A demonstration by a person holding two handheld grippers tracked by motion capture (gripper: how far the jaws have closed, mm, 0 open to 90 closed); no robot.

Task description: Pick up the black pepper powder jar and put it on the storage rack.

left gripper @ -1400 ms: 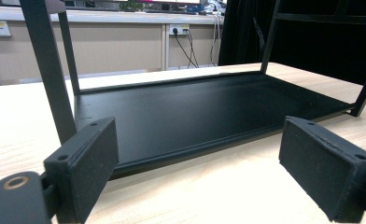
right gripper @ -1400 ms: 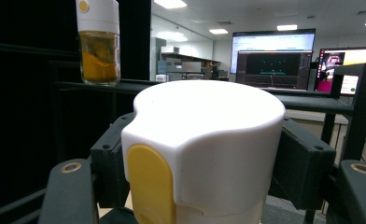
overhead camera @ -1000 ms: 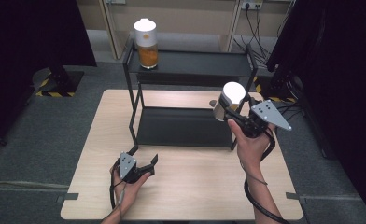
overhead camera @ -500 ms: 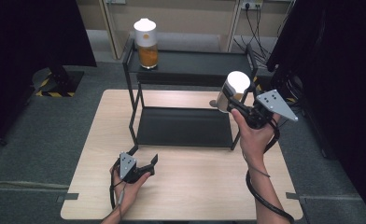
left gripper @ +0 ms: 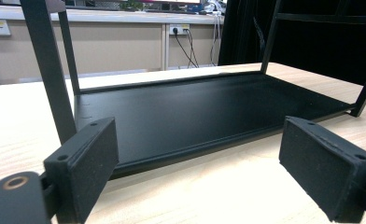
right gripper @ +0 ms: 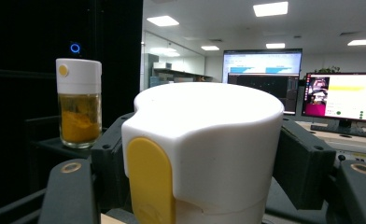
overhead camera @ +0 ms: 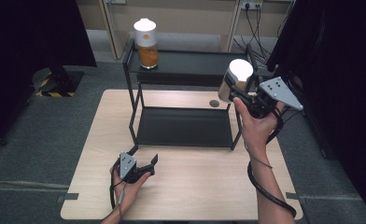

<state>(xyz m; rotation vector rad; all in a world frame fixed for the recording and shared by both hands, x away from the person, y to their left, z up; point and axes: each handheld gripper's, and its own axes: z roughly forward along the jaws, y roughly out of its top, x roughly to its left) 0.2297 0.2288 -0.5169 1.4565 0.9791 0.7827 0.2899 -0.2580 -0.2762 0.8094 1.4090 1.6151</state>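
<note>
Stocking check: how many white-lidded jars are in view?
2: one jar stands on the rack's top shelf, far left corner; the other jar is held in the right gripper beside the rack.

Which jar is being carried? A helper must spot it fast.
Find the black shelf on the table. At its right end, the right gripper holds a white-lidded jar in the air; the other jar stands on top, at the left.

No lettering, label or number is legible anywhere; the lit computer monitors point(right gripper: 344, 98) beyond the white-capped glass jar point(right gripper: 204, 154) show only blur.
</note>
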